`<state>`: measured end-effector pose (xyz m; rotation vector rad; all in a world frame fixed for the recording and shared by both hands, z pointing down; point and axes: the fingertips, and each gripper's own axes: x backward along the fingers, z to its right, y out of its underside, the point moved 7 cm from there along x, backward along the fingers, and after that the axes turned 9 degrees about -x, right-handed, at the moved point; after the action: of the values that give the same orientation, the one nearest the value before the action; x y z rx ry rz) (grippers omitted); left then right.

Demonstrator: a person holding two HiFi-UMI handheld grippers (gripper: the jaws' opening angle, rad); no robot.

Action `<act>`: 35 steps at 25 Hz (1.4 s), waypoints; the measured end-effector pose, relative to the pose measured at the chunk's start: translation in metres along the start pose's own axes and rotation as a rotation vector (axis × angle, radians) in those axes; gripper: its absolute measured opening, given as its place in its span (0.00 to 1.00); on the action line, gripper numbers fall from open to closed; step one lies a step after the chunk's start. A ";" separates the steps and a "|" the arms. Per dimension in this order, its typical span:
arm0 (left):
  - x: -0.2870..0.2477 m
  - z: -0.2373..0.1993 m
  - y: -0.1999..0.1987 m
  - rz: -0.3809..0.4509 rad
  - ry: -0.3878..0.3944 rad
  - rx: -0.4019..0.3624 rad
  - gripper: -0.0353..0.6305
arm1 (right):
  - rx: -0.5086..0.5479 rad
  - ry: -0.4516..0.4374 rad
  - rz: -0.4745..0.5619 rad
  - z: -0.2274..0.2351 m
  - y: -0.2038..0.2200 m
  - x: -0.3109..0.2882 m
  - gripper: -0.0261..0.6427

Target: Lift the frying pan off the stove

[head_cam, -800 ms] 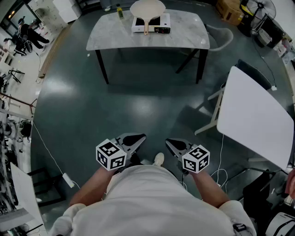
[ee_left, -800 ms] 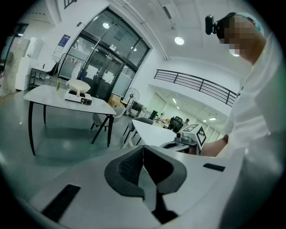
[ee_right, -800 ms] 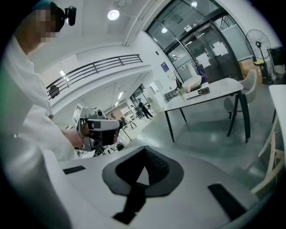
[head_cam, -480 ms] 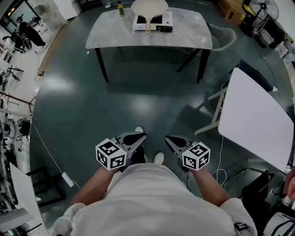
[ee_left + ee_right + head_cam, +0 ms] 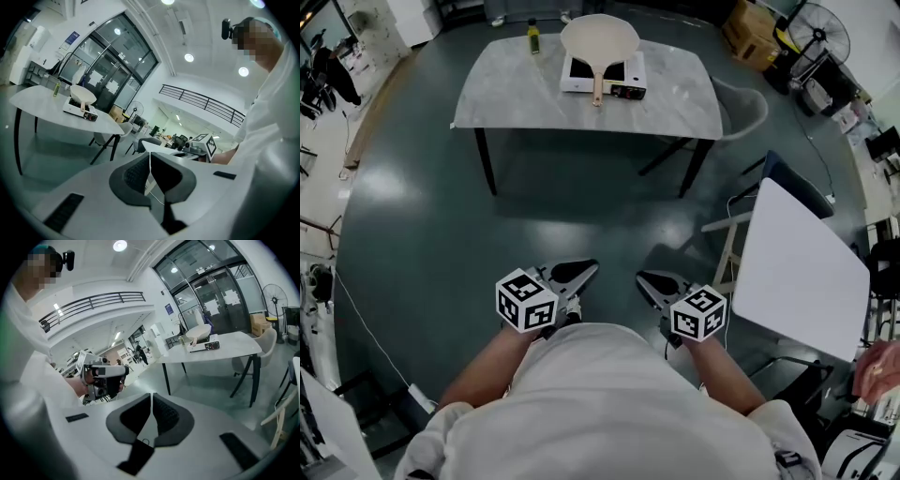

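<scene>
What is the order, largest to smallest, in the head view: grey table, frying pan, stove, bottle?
1. grey table
2. frying pan and stove: unsure, since the pan covers part of the stove
3. bottle, clearly the smallest

Dark glossy floor (image 5: 534, 234), marble table (image 5: 506, 89), white table (image 5: 797, 272) — glazed wall (image 5: 108, 70), ceiling lights (image 5: 189, 57).

Both grippers are held low and close to the body, side by side, with bare forearms bent inward. The left gripper (image 5: 577, 273) is closed with nothing between its jaws. The right gripper (image 5: 653, 282) is likewise closed and empty.
</scene>
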<state>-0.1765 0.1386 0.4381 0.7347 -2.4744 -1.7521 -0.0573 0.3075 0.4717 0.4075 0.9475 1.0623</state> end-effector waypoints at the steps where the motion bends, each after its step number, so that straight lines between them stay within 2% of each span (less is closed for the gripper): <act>1: 0.003 -0.012 -0.007 0.010 0.002 -0.002 0.09 | -0.012 0.001 0.002 0.002 -0.012 -0.010 0.08; 5: 0.018 -0.063 -0.024 0.017 -0.014 -0.033 0.09 | -0.020 0.002 0.004 0.007 -0.051 -0.055 0.11; 10: 0.029 -0.115 -0.031 0.039 -0.053 0.014 0.09 | -0.034 -0.005 -0.016 0.019 -0.087 -0.097 0.13; 14: 0.027 -0.145 -0.042 0.062 -0.071 0.041 0.09 | -0.092 0.005 -0.003 0.046 -0.118 -0.115 0.13; 19: 0.011 -0.182 -0.058 0.046 -0.097 0.048 0.16 | -0.140 0.012 0.002 0.094 -0.161 -0.140 0.16; 23: -0.009 -0.220 -0.076 0.045 -0.134 0.063 0.20 | -0.196 -0.035 0.005 0.139 -0.207 -0.169 0.19; 25: -0.021 -0.238 -0.087 0.055 -0.149 0.086 0.22 | -0.227 -0.063 -0.006 0.164 -0.233 -0.184 0.24; 35: -0.107 -0.328 -0.129 0.036 -0.203 0.206 0.33 | -0.373 -0.213 -0.064 0.273 -0.355 -0.270 0.33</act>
<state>0.0578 -0.1438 0.4697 0.5412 -2.8143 -1.6539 0.3196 -0.0539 0.5028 0.1752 0.5540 1.0863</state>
